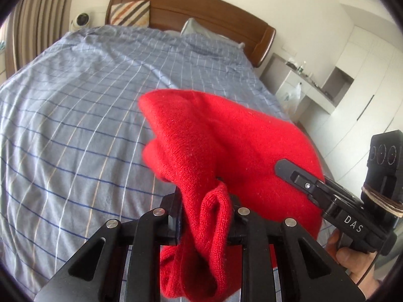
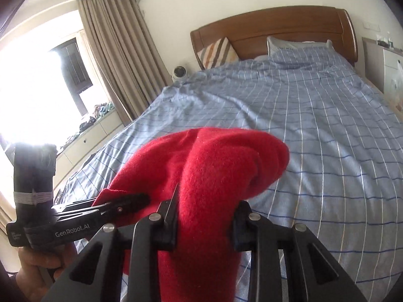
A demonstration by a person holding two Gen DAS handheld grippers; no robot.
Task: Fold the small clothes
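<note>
across the whole background of both wrist views spreads the blue checked bedcover [image 1: 75, 115], with the wooden headboard [image 1: 201, 7] at the top of the frame and nothing else lying on the cloth that i can see. lower centre of each frame, held up off the cover, hangs the red knitted garment [image 1: 214, 138]; which kind of small garment it is cannot be told, bunched as it is. its long axis seems to run from one gripper to the other, across the frame, with the loose bulk humped forward toward the headboard and a tail drooping below the fingers. the left gripper [image 1: 205, 211] has its jaws narrowed onto a rolled edge of the knit, and the right gripper [image 2: 205, 224] is likewise pinched on a thick fold. in the left view the right gripper's finger lies over the cloth at lower right; in the right view the left one bites in at lower left. both hands look equally near, so drawing them apart should likely stretch the piece flat.
</note>
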